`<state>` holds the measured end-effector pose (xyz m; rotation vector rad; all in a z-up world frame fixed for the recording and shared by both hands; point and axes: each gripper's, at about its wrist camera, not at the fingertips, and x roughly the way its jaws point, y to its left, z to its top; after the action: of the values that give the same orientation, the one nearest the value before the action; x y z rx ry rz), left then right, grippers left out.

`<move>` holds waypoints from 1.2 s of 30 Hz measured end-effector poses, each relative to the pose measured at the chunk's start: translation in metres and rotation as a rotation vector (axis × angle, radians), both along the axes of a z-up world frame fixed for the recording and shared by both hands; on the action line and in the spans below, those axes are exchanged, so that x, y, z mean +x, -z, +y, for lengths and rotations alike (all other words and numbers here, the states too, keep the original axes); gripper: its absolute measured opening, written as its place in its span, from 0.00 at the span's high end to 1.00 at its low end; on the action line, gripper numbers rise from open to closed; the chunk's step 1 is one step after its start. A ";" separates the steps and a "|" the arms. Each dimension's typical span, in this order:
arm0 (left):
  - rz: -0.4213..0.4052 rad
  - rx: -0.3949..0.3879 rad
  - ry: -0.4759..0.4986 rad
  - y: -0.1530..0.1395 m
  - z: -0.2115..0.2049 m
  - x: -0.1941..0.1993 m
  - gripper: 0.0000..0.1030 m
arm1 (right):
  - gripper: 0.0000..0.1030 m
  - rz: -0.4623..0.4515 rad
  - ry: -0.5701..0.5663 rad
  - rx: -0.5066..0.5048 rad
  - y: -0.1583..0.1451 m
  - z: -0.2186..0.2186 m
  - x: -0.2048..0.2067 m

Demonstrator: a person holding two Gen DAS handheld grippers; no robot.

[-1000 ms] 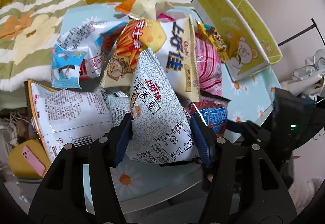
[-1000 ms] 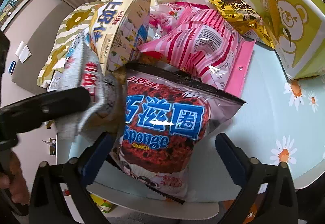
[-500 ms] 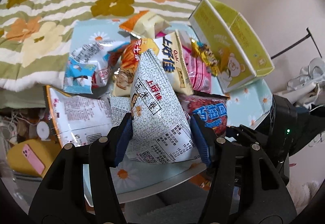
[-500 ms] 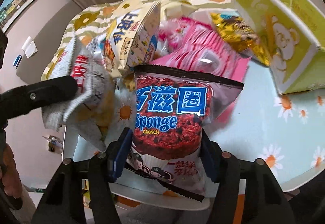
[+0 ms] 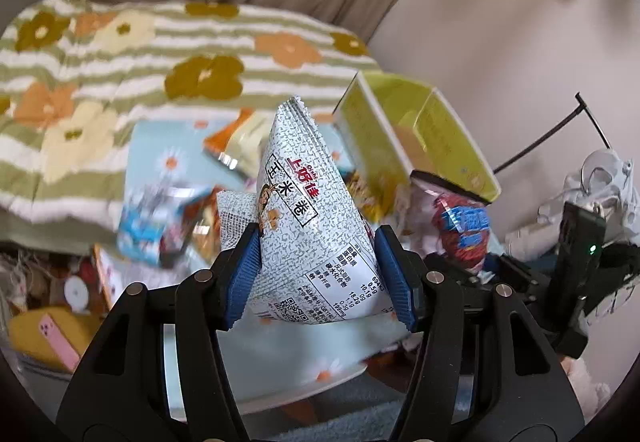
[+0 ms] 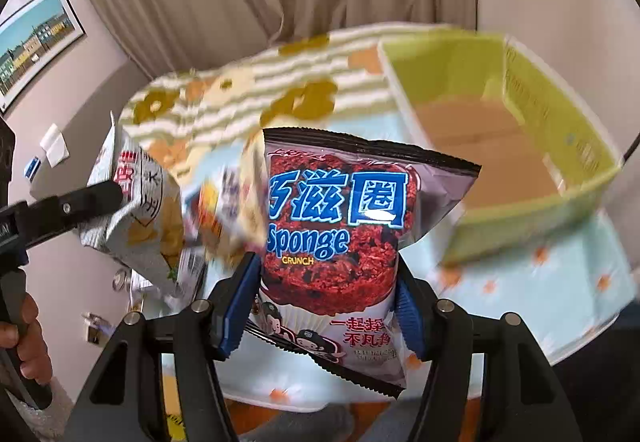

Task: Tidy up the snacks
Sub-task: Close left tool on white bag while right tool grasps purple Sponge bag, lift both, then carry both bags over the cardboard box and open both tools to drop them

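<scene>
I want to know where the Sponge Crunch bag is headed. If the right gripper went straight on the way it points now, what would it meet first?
Probably the pile of loose snack packets on the table beyond the Sponge Crunch bag that the right gripper holds; the yellow box sits off to the right. Depth is unclear.

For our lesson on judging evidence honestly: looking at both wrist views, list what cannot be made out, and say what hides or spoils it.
- Left wrist view: loose snack packets on the table, motion-blurred; brands unreadable.
- Left wrist view: yellow-green box, inside partly hidden by its near wall.
- Right wrist view: packets behind the Sponge Crunch bag, covered and blurred.
- Right wrist view: person's hand, cut off by the frame edge.
</scene>
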<state>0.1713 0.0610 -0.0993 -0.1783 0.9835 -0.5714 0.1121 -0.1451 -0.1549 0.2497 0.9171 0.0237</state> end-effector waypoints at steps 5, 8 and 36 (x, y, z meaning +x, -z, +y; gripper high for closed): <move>-0.049 -0.018 -0.018 -0.022 -0.042 0.014 0.47 | 0.43 -0.068 -0.029 -0.038 -0.031 -0.051 0.016; -0.066 -0.045 -0.034 -0.032 -0.075 0.024 0.47 | 0.43 -0.081 -0.046 -0.052 -0.042 -0.085 0.025; 0.079 0.126 0.080 0.029 -0.316 0.084 0.01 | 0.43 0.095 -0.066 -0.092 0.000 -0.242 0.063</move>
<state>0.2552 -0.2555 -0.1282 -0.0498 1.1037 -0.5771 0.1754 -0.3872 -0.1551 0.1355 1.0185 0.0307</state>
